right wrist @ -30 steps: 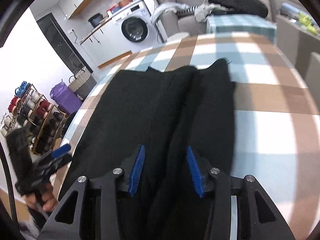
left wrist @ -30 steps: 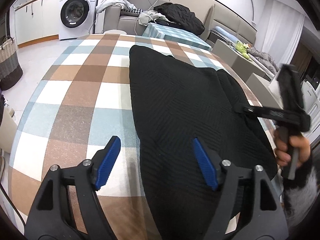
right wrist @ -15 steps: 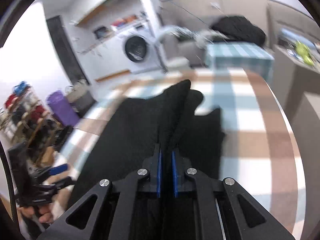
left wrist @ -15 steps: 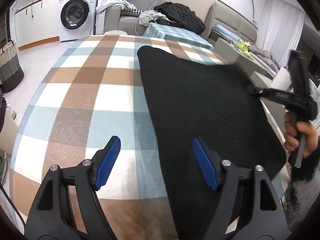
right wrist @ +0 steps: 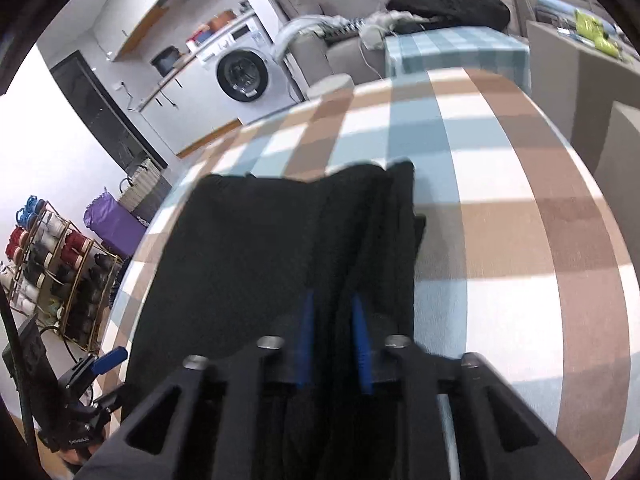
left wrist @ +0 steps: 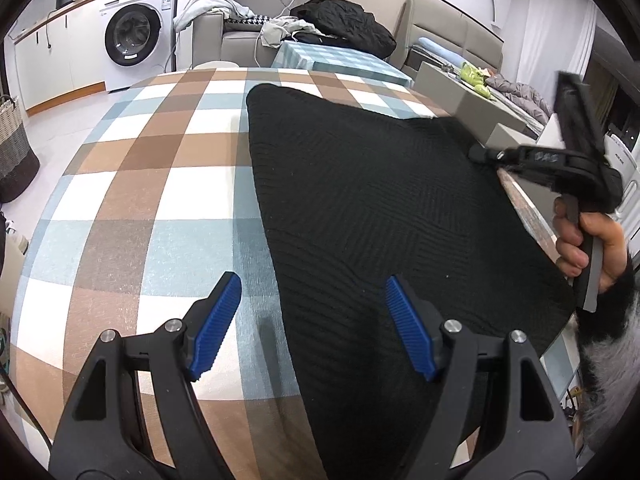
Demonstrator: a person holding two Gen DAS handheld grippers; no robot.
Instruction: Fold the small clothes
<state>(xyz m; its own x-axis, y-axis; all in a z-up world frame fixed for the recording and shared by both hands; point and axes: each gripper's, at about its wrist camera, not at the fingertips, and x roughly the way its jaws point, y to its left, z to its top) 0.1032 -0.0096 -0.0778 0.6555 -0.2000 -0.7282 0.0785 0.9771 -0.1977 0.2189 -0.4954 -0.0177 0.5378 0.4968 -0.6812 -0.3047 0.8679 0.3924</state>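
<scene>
Two blue-padded grippers work a black ribbed knit garment (left wrist: 384,216) spread on the checked brown, blue and white desk (left wrist: 152,184): the left gripper (left wrist: 312,332) hovers with fingers spread wide, the right gripper (right wrist: 332,344) pinches a raised fold of it.
</scene>
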